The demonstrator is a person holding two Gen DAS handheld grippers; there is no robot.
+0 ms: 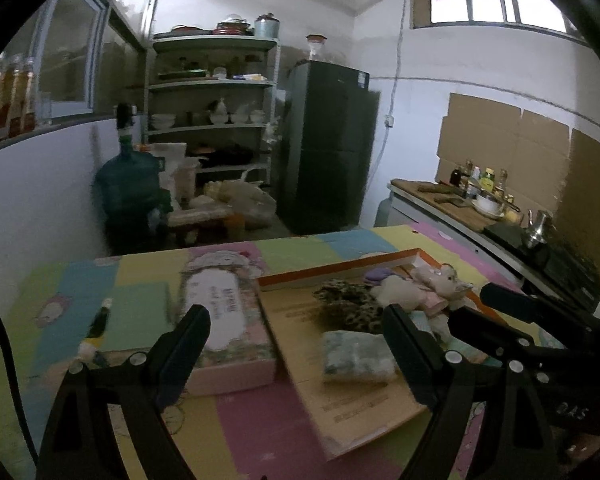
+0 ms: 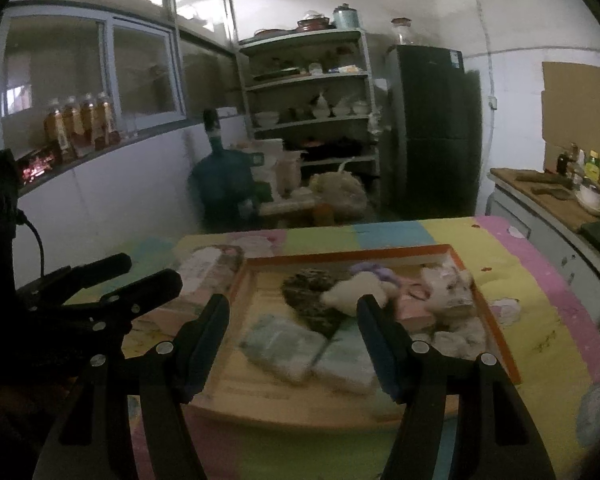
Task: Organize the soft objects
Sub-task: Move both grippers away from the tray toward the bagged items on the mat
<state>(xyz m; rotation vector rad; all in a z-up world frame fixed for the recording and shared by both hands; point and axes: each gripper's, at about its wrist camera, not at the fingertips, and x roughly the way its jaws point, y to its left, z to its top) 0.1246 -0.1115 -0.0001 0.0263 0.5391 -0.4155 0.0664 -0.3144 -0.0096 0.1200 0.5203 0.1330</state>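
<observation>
We held both grippers above the counter (image 2: 540, 320), which was covered with a pastel patchwork mat. The left gripper (image 1: 296, 344) and the right gripper (image 2: 294, 328) both had their jaws spread wide, and nothing was between them.

The soft things lay together in the shallow cardboard tray with an orange rim (image 2: 500, 344). In the right wrist view, a folded pale-green cloth (image 2: 284, 346) lay at about 6 o'clock in the tray. A leopard-print fabric piece (image 2: 308, 296) was at the centre, and a cream plush toy (image 2: 356, 290) was touching it on the 3 o'clock side. A pinkish-white stuffed animal (image 2: 448, 284) sat at 2 o'clock, and a small lilac soft thing (image 2: 374, 270) at 12 o'clock. A flat pink box with a printed lid (image 1: 224, 320) stood just beside the tray, at its 9 o'clock.

We judged all these pieces to be light, limp and not fragile. The cloth would sag, so we thought to pinch it at a folded edge. The plush should be taken at the body, where the stuffing gives a firm bite.
</observation>
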